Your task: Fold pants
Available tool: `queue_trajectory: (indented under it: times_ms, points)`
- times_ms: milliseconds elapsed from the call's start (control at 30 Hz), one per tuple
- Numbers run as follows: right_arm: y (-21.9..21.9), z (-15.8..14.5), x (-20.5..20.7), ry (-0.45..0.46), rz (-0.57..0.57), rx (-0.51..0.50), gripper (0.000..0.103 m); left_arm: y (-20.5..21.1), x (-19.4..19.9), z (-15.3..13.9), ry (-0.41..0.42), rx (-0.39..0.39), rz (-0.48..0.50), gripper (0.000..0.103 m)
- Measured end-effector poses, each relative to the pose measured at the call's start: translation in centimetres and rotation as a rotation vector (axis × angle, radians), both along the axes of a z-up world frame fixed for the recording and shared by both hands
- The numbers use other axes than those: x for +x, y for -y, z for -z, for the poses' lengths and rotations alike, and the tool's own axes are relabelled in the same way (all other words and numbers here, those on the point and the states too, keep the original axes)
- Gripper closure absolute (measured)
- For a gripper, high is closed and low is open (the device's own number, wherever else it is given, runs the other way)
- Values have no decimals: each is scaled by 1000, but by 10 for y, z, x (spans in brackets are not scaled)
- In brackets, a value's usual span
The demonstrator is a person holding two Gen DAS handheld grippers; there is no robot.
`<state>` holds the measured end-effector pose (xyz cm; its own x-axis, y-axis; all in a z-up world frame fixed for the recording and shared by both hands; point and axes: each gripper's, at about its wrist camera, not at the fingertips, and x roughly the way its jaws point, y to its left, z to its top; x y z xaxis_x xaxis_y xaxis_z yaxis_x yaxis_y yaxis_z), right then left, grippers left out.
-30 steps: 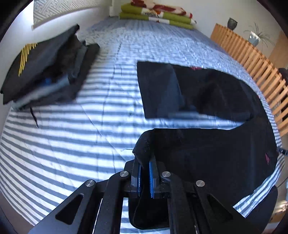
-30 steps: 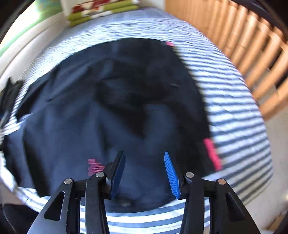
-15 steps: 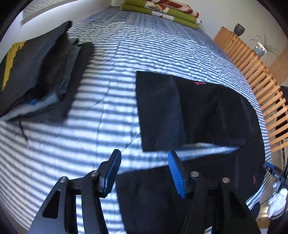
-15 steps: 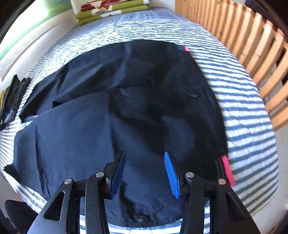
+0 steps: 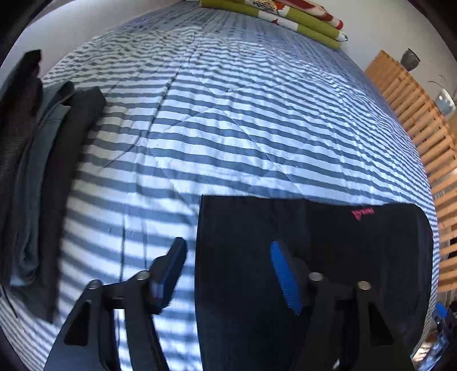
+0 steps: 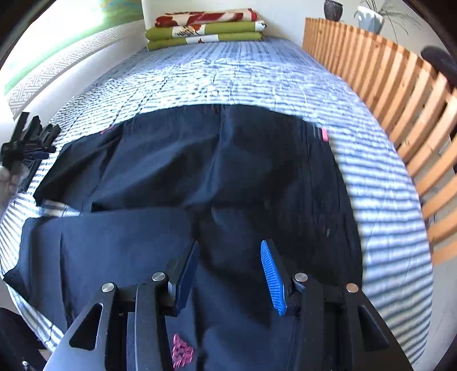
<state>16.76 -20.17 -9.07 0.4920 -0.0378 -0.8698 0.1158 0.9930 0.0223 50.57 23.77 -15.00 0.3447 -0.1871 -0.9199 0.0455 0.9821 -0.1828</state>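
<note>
Dark navy pants (image 6: 217, 177) lie spread flat on the blue-and-white striped bedspread (image 6: 234, 74), both legs running to the left in the right wrist view. In the left wrist view one leg end (image 5: 308, 256) shows, with a small pink logo (image 5: 362, 212) near its far edge. My left gripper (image 5: 228, 271) hovers over that leg's left hem edge; its jaws are opening and nothing is between them. My right gripper (image 6: 228, 274) stands open above the seat of the pants, holding nothing. A pink print (image 6: 182, 352) on the cloth shows under its left finger.
A stack of folded dark clothes (image 5: 42, 185) lies at the bed's left side. Folded green and red bedding (image 6: 205, 28) sits at the head end. A wooden slatted rail (image 6: 400, 100) runs along the right edge, with plant pots (image 6: 370, 18) behind it.
My left gripper let go of the near leg's hem, opened wide, and moved across the bed to the far leg's end. The right gripper shifted over the pants and stayed open.
</note>
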Motion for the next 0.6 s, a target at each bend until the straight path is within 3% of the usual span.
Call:
queue_trajectory:
  times_ms: [133, 233, 267, 333, 400, 600]
  points:
    - [11, 2, 31, -22, 5, 42, 62, 9, 18, 23, 4, 57, -6, 30]
    - [13, 5, 46, -37, 15, 52, 62, 27, 14, 23, 67, 137, 46, 60]
    - [13, 7, 50, -40, 16, 49, 62, 33, 12, 22, 77, 169, 68, 77]
    - [13, 10, 59, -46, 19, 50, 62, 34, 10, 16, 91, 171, 85, 101]
    - [13, 12, 64, -52, 24, 67, 62, 29, 8, 8, 91, 127, 87, 101]
    - [11, 13, 52, -70, 23, 112, 62, 14, -12, -34, 173, 106, 85, 101]
